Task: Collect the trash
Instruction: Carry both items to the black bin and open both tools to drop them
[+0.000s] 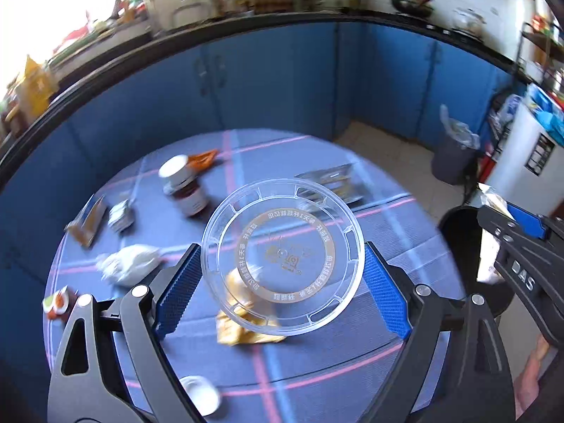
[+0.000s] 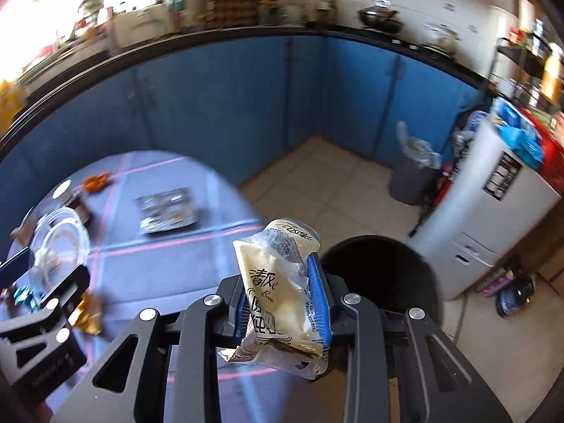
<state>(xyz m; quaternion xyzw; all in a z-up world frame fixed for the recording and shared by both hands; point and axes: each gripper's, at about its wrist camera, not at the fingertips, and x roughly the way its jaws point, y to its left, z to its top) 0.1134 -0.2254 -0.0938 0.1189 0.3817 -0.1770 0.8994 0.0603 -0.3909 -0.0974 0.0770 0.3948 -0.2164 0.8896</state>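
Note:
My left gripper [image 1: 282,259] is shut on a clear round plastic lid [image 1: 282,232] with a gold printed ring, its blue pads [image 1: 176,292] pressing the rim on both sides above the round blue-clothed table [image 1: 317,352]. My right gripper [image 2: 282,292] is shut on a cream printed plastic wrapper [image 2: 271,271], held over the table's edge next to the open black bin [image 2: 380,275]. The bin [image 1: 458,239] and the right gripper's fingers [image 1: 511,243] also show at the right of the left wrist view.
On the table lie a white-capped jar [image 1: 183,187], an orange wrapper [image 1: 202,158], a silver packet [image 1: 335,183], crumpled white tissue [image 1: 127,262], a gold wrapper [image 1: 243,320] and a white cup [image 1: 201,393]. A grey lined bin [image 2: 412,176] and a white fridge [image 2: 493,218] stand beyond, by blue cabinets.

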